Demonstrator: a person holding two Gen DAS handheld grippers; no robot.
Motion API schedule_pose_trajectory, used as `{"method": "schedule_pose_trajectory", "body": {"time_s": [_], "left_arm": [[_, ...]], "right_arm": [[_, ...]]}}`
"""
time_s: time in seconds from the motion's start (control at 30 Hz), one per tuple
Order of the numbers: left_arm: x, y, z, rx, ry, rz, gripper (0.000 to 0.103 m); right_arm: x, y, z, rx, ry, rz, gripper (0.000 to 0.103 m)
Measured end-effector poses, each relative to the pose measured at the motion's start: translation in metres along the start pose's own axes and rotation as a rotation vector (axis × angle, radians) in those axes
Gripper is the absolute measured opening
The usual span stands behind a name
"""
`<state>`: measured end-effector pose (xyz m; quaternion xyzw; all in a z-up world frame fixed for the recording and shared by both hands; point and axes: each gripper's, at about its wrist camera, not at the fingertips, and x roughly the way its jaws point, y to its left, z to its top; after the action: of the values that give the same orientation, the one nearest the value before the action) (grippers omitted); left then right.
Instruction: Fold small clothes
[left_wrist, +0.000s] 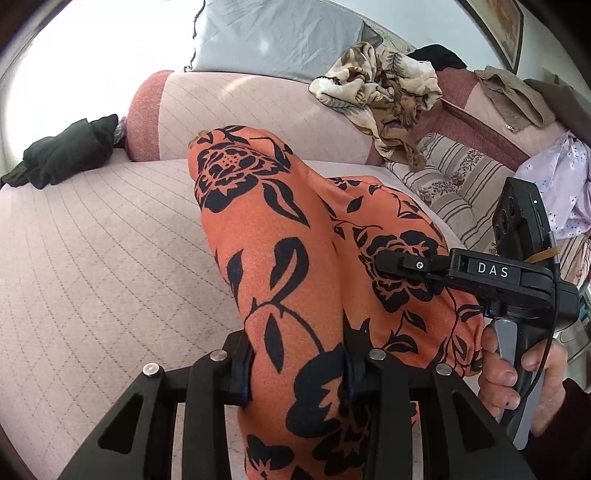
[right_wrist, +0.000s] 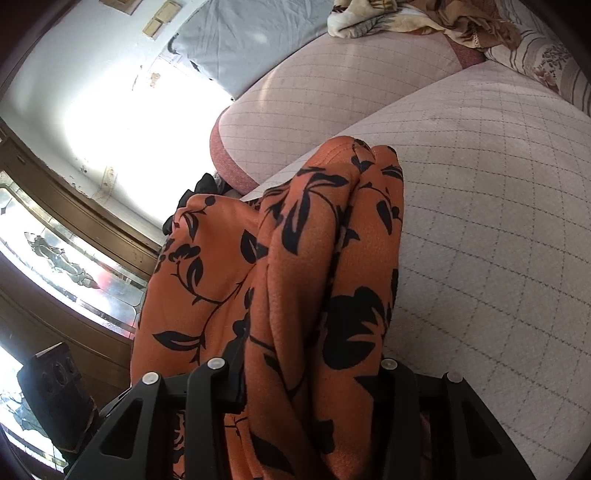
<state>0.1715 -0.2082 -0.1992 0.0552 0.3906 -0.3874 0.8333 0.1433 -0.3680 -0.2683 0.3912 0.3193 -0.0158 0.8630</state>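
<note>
From the left wrist, your left gripper is clamping a bunched edge of the orange floral garment, lifted off the quilted sofa seat; keep both hands level so the cloth is hanging evenly.

From the right wrist, your right gripper is pinching another thick fold of it. No containers are showing in these 2 views.

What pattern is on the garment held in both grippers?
Orange garment with black flowers and leaves; clearest in the left wrist view.
</note>
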Motion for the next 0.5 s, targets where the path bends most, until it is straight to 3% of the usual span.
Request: {"method": "schedule_pose_trajectory", "body": {"time_s": [0.5], "left_arm": [[-0.025, 0.042, -0.015, -0.028, -0.015, 0.122, 0.038]], "right_arm": [[0.013, 0.023, -0.011, -0.026, 0.040, 0.050, 0.044]]}}
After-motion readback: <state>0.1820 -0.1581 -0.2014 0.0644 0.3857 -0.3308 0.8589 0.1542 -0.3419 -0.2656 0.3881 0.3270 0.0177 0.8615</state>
